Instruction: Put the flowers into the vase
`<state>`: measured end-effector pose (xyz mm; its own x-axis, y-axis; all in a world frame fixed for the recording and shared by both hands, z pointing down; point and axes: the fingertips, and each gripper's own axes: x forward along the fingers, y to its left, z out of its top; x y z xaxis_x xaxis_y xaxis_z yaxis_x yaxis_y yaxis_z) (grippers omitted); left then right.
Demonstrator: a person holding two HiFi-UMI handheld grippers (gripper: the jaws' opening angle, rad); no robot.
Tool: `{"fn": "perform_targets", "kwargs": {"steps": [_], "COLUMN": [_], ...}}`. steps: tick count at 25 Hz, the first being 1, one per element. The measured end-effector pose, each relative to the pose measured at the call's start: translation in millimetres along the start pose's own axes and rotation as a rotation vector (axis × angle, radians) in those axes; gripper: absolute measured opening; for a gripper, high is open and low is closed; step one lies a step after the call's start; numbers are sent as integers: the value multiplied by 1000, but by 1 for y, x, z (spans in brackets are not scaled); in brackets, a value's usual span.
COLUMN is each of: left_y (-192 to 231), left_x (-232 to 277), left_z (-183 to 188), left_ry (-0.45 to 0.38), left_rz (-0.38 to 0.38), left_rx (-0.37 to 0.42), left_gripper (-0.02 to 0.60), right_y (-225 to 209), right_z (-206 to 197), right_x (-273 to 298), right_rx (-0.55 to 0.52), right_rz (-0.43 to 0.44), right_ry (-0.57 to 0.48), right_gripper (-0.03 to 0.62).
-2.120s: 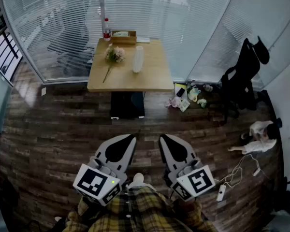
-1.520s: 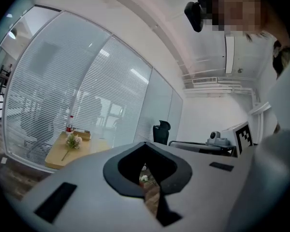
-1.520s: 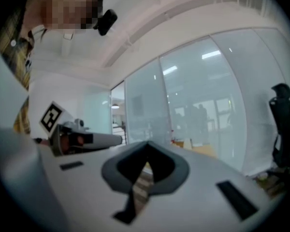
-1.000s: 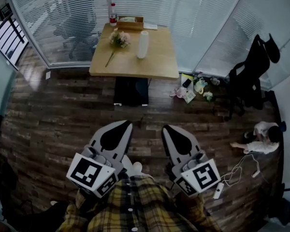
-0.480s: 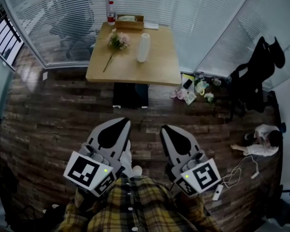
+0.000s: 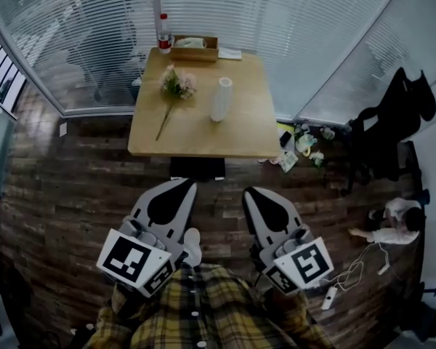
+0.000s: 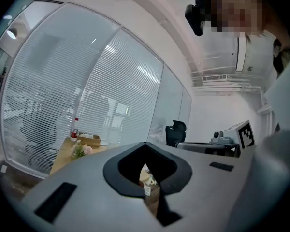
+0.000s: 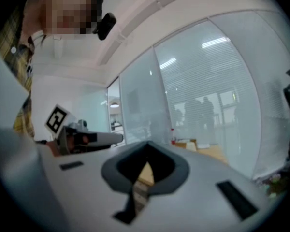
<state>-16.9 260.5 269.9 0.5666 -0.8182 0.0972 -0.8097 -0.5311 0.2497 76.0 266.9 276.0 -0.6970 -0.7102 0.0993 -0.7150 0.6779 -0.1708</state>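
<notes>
**Left gripper** (image 6: 183,189): jaws pressed together with nothing between them. It is carried low in front of the person's body and points toward the table (image 6: 203,140), well apart from it.

**Flowers** (image 6: 176,84): a pale bunch lying flat on the left part of the tabletop, stem trailing toward the near edge, presumably laid so for an easy pick-up.

**Vase** (image 6: 221,99): white and upright, just right of the flowers and apart from them, mouth up to receive the stems.

**Right gripper** (image 6: 254,195): likewise closed and empty, parallel to the left.

**Judged step:** approach; neither tool is within reach of the table.
</notes>
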Motion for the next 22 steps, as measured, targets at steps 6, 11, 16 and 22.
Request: {"fn": "perform_targets", "kwargs": {"steps": [6, 11, 16, 22], "left_y": [44, 71, 93, 120], "left_x": [22, 41, 65, 106], "left_z": [10, 10, 7, 19], "left_ry": [18, 49, 61, 37], "left_rz": [-4, 3, 14, 70], "left_rx": [0, -19, -41, -48], "left_gripper": [10, 10, 9, 11], "right_y": [-17, -33, -55, -93], "right_z": [6, 3, -1, 10], "right_x": [46, 71, 96, 134], "right_rx": [16, 44, 55, 42], "right_rz": [-21, -35, -32, 19], "right_ry": [4, 31, 54, 61], "right_gripper": [14, 14, 14, 14]}}
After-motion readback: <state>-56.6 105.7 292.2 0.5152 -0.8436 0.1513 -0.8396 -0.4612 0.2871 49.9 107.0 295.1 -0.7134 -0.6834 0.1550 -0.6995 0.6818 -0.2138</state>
